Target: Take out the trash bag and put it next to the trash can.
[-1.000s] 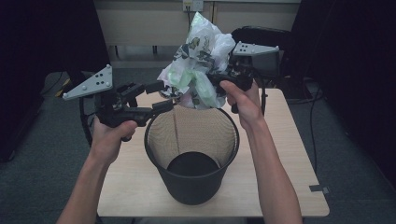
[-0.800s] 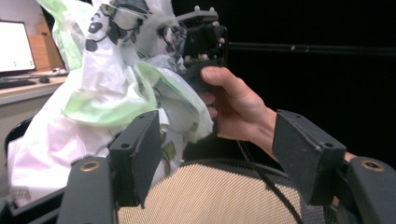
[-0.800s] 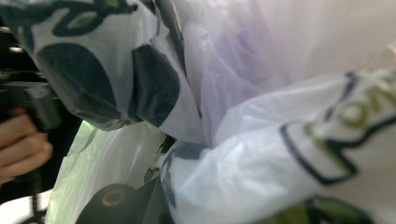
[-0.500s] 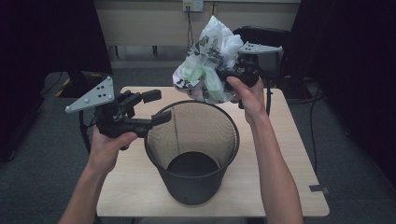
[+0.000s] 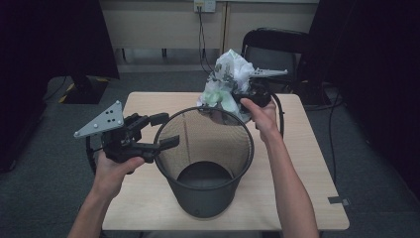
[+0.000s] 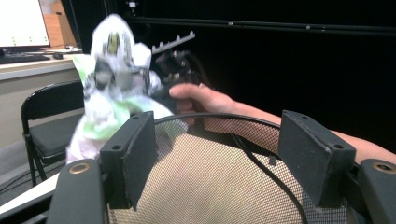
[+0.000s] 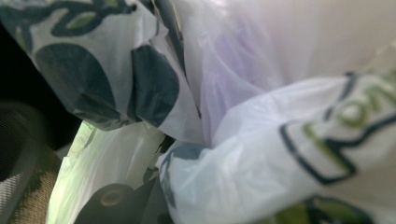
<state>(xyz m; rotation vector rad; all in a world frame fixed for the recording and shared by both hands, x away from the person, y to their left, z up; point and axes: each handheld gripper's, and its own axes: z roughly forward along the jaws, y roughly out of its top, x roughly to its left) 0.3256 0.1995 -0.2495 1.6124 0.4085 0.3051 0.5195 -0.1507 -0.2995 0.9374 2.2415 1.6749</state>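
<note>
Bag (image 7: 261,154) crowding right tongs' (image 5: 236,97) lens, jaws hidden, print blurred

- High view: above, looking forward and down at the table (image 5: 297,198).
- Left gripper view: along its jaws, bin (image 6: 210,186) rim between; bag (image 6: 116,93) beyond, shared.
- Right gripper view: bag (image 7: 233,140) pressed close at its jaws.

Dim room, dark edges, motion blur, unfocused close-up
</note>
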